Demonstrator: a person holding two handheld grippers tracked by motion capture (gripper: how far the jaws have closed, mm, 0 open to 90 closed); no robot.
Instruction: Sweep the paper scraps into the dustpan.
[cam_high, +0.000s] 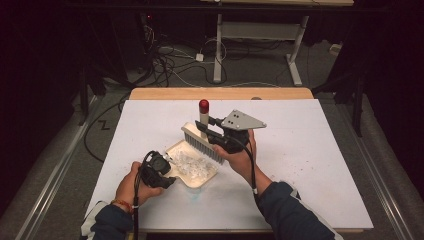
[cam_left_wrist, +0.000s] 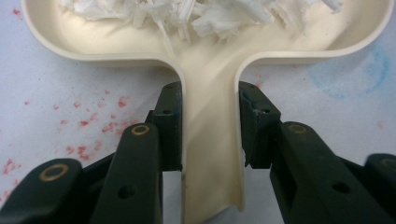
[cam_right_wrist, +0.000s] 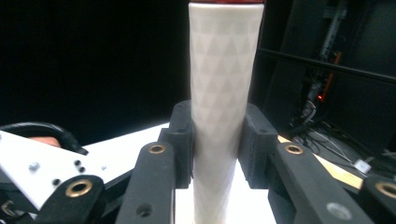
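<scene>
Cream dustpan (cam_left_wrist: 212, 140); white triangle-patterned brush handle (cam_right_wrist: 223, 93), red cap (cam_high: 204, 104).

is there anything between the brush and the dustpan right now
Nothing visible. The brush, gripped by the right gripper, has its bristles right at the far rim of the dustpan. Inside the pan lie white scraps. The left gripper clamps the pan's handle.

High cam above my side facing fwd/down on table (cam_high: 310, 165), my left cam close on dustpan (cam_left_wrist: 210, 140), right cam close on brush handle (cam_right_wrist: 219, 116), dustpan shared w/ high view.
</scene>
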